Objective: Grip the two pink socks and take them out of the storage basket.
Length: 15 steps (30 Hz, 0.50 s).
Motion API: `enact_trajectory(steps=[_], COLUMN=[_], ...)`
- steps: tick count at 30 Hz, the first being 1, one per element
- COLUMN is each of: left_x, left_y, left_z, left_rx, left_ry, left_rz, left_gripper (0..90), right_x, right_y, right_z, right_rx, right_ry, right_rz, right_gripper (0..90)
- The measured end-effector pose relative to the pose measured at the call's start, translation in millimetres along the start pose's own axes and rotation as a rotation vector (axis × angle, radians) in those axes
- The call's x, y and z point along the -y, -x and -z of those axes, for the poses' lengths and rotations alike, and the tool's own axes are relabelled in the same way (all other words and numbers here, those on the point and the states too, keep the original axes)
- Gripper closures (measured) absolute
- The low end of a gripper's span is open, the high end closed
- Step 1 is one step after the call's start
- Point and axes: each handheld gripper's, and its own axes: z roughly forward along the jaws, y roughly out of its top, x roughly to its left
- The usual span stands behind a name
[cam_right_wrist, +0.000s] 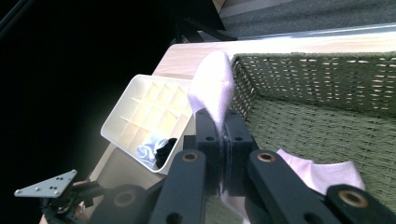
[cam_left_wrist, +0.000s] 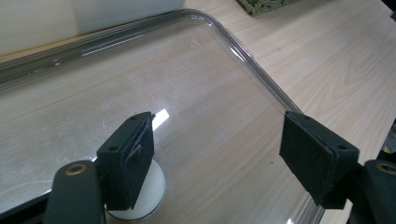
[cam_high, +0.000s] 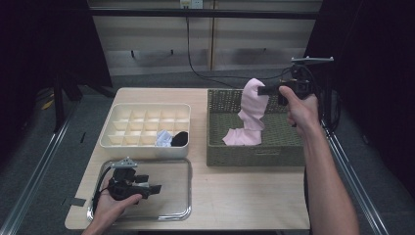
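A lab-like recording booth: black curtains [cam_high: 44, 44] are enclosing a wooden table [cam_high: 244, 196] flanked by metal rails [cam_high: 34, 171].

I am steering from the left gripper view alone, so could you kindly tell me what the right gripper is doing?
Observer: The right gripper is shut on a pink sock, lifted above the green wicker basket.
Operator: Is anything left in the basket?
Observer: Yes, another pink sock lies on its floor.
Operator: And is the divided organizer in use?
Observer: The white organizer holds a light blue item and a black item in neighbouring front compartments.
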Motion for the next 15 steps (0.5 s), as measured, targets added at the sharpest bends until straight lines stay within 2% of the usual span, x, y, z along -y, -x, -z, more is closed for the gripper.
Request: enact_trajectory(steps=[15], left_x=[-0.9], left_y=[1.7], left_z=[-3.8], left_rx=[-0.002], left_ry=[-0.009], left_rz=[-0.002], left_gripper=[26.4], right_x=[11.5], right_y=[-19.8], right_z=[14.1], right_rx=[-0.026], right_ry=[0.015], right_rz=[0.035], right_gripper=[87.5])
